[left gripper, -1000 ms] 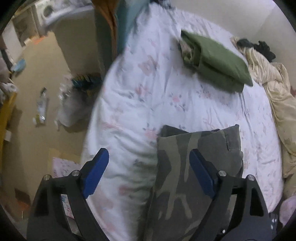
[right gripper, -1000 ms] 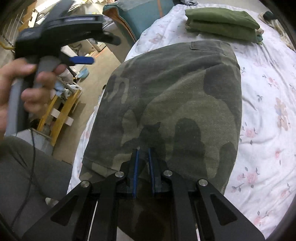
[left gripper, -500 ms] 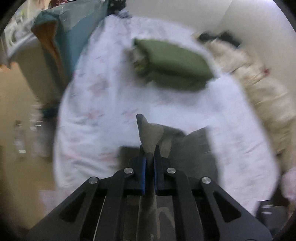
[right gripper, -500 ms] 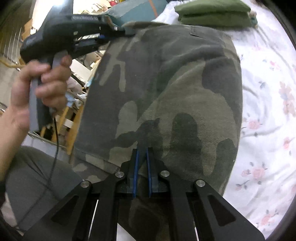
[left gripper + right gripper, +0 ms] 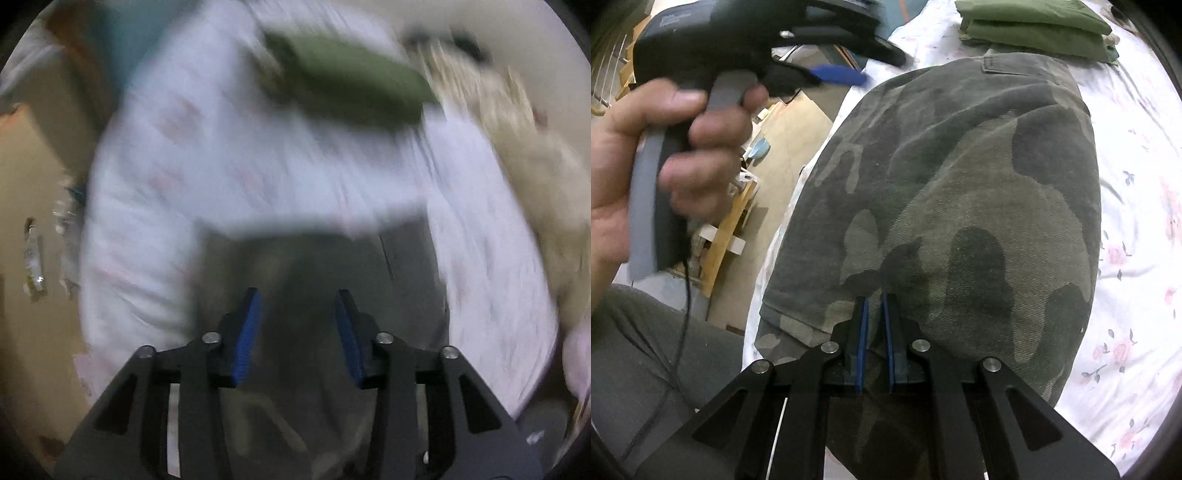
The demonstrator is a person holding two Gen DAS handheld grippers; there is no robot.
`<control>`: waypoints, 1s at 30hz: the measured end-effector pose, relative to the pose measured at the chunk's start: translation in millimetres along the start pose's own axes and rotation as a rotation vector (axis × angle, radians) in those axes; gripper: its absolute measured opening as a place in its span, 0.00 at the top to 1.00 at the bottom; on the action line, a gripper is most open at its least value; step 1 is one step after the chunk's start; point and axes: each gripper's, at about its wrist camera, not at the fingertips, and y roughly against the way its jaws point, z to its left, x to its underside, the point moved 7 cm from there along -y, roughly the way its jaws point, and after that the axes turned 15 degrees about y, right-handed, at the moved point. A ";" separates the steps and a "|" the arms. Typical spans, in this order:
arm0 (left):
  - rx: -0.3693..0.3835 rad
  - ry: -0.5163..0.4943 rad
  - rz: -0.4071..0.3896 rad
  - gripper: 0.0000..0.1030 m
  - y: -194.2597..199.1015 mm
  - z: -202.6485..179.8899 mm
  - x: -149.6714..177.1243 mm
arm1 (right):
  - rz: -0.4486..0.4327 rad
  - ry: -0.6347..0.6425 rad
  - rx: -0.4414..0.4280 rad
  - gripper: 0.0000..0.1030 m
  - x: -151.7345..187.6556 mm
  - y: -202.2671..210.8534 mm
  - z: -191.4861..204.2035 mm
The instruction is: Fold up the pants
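A: What is changing right now?

B: Your left tongs [image 5: 297,332], which were clamped on a corner of the camouflage pants [image 5: 960,206] half a second ago, are opening; nothing is sitting between the blue pads, and the cloth is lying below them. Your right tongs [image 5: 874,339] are staying together, pinching the near edge of the pants.

A: So what does that mean for the fold?

B: I'm judging that you are finishing one fold: the layer you carried over is now lying flat, while your right side is anchoring the hem end.

A: And where are the pants lying, and which way?

B: They are starting right at your right tongs and stretching away from them along the bed [image 5: 1137,206]. The long axis is running from your tongs toward the far end, where a pocket flap [image 5: 1023,64] is showing. Your left hand [image 5: 665,158] is hovering off to the left side. Beyond the far end, the folded green garment [image 5: 1034,26] is resting, close to the pants.
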 end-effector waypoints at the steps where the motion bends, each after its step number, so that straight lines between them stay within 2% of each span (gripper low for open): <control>1: -0.090 -0.068 -0.014 0.72 -9.9 0.6 5.8 | 0.000 -0.007 -0.005 0.91 -1.1 0.2 -2.0; 2: -0.169 -0.115 -0.029 0.72 -18.5 3.3 9.1 | -0.001 -0.013 -0.025 0.89 -0.5 3.3 -4.6; 4: -0.205 -0.118 -0.014 0.72 -26.5 7.1 8.5 | 0.011 -0.036 -0.189 0.87 0.5 12.3 4.9; 5: -0.203 -0.096 -0.007 0.72 -26.5 9.5 6.1 | 0.004 -0.048 -0.242 0.87 2.5 19.9 4.8; 8: -0.210 -0.071 -0.001 0.72 -25.7 14.5 3.2 | -0.126 -0.127 -0.161 0.84 12.0 62.2 -24.0; 9: -0.212 -0.077 -0.003 0.72 -26.2 15.3 2.8 | -0.162 -0.220 -0.145 0.60 22.2 74.4 -45.3; 10: -0.215 -0.084 -0.005 0.72 -26.7 15.0 1.5 | -0.204 -0.322 -0.142 0.41 33.7 84.1 -66.3; 12: -0.231 -0.097 -0.012 0.72 -25.5 11.3 2.1 | -0.234 -0.454 -0.117 0.25 53.4 89.4 -95.8; 13: -0.231 -0.094 -0.012 0.72 -25.6 12.2 1.6 | -0.218 -0.514 -0.096 0.22 64.9 84.4 -107.8; 14: -0.231 -0.092 -0.012 0.72 -24.7 11.5 3.2 | -0.210 -0.555 -0.119 0.22 71.4 77.2 -113.4; 16: -0.230 -0.086 -0.011 0.72 -25.3 11.9 3.2 | -0.179 -0.663 -0.251 0.20 85.8 49.3 -115.3; 18: -0.232 -0.088 -0.012 0.72 -25.3 11.5 4.0 | -0.178 -0.729 -0.343 0.13 90.8 31.4 -111.4; 20: -0.232 -0.091 -0.012 0.72 -25.1 12.0 4.4 | -0.179 -0.749 -0.434 0.13 90.7 19.3 -94.0; 21: -0.230 -0.089 -0.012 0.72 -25.1 11.7 4.6 | -0.171 -0.734 -0.448 0.13 88.4 13.5 -83.2; 22: -0.228 -0.087 -0.011 0.72 -25.3 12.0 4.4 | -0.148 -0.686 -0.418 0.16 85.2 7.3 -71.7; 23: -0.227 -0.081 -0.009 0.72 -24.8 12.4 4.3 | -0.148 -0.652 -0.351 0.23 84.8 8.0 -71.3; 24: -0.225 -0.078 -0.007 0.72 -24.3 13.2 4.3 | -0.158 -0.639 -0.271 0.41 84.0 10.6 -72.7; 25: -0.226 -0.078 -0.008 0.72 -23.8 14.1 4.0 | -0.172 -0.645 -0.214 0.49 83.7 16.5 -74.5; 27: -0.259 -0.102 -0.018 0.69 -22.7 18.0 5.0 | -0.220 -0.611 -0.181 0.56 75.0 37.6 -71.3; 30: -0.241 -0.082 -0.005 0.68 -22.2 23.1 7.5 | -0.242 -0.542 -0.196 0.62 58.8 80.0 -80.5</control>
